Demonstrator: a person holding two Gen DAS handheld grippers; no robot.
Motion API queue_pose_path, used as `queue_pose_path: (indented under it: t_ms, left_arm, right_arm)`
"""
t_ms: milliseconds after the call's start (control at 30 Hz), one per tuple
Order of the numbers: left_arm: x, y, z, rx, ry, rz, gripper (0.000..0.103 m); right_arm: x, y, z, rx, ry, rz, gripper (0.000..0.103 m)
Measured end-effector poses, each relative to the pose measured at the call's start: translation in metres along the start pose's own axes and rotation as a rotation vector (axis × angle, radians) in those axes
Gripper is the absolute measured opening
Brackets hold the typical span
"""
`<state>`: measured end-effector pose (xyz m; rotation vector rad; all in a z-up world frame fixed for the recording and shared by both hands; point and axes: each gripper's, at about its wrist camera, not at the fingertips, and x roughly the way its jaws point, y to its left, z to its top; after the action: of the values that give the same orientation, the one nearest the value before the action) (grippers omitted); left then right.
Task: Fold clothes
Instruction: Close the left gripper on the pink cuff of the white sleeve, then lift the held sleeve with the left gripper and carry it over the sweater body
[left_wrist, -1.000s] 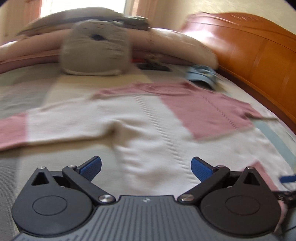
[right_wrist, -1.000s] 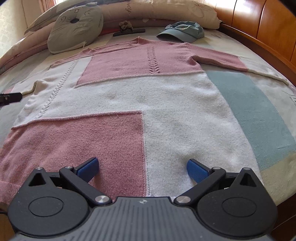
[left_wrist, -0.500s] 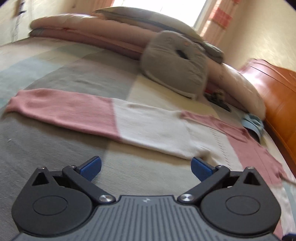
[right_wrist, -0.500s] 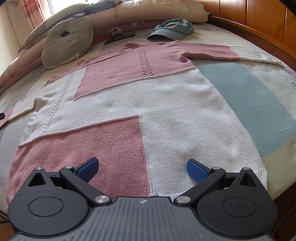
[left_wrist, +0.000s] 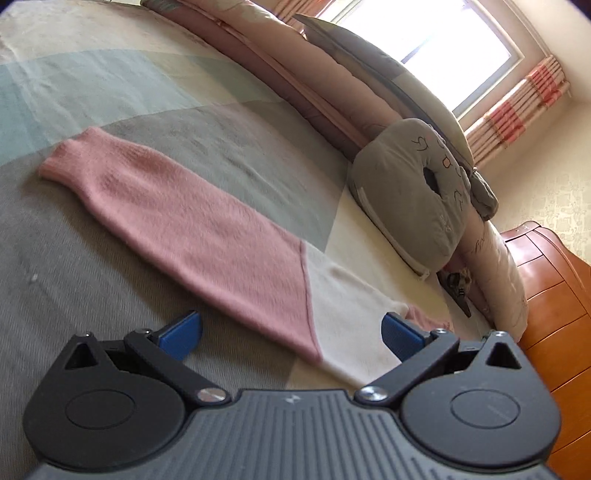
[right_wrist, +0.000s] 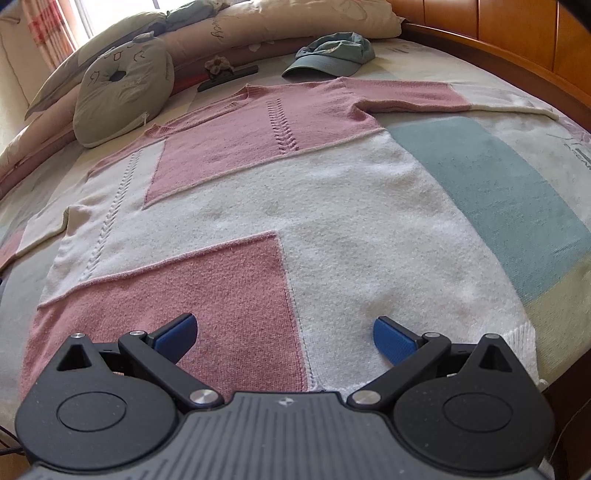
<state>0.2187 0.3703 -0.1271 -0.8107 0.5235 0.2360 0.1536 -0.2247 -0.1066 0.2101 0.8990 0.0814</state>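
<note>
Sunlit from a window (left_wrist: 454, 48), the bed (right_wrist: 509, 184) carries a pink and white sweater (right_wrist: 280, 206) spread flat, neck toward the pillows (right_wrist: 295, 18). Its hem lies nearest the right tongs (right_wrist: 282, 334), which hang released just above it, gripping nothing. Left tongs (left_wrist: 291, 332) are likewise spread wide and empty, low over one sleeve (left_wrist: 192, 225) stretched out across the bedcover, cuff far from them. A grey cushion (right_wrist: 122, 88) and a blue cap (right_wrist: 332, 51) sit beyond the collar.
</note>
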Motion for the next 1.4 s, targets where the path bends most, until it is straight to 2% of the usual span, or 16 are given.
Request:
queue_pose_path:
  t_ms: [367, 633, 800, 1000, 1200, 1400]
  left_arm:
    - [0.016, 0.011, 0.015, 0.001, -0.087, -0.023, 0.102]
    - [0.037, 0.011, 0.028, 0.083, -0.155, -0.014, 0.102]
    - [0.04, 0.011, 0.037, 0.041, -0.172, -0.004, 0.102]
    - [0.022, -0.003, 0.042, 0.045, -0.205, -0.063, 0.102]
    - [0.011, -0.022, 0.042, 0.075, -0.205, -0.105, 0.102]
    - [0.01, -0.039, 0.045, 0.059, -0.203, -0.14, 0.102]
  right_arm:
    - [-0.001, 0.002, 0.006, 0.003, -0.005, -0.003, 0.103]
    - [-0.006, 0.006, 0.01, -0.003, -0.021, 0.004, 0.103]
    - [-0.014, 0.008, 0.013, -0.016, -0.043, 0.009, 0.103]
    - [-0.022, 0.007, 0.01, -0.016, -0.05, 0.02, 0.103]
    - [-0.021, 0.014, 0.007, -0.032, -0.033, 0.047, 0.103]
    - [-0.024, 0.023, 0.007, -0.075, -0.031, 0.074, 0.103]
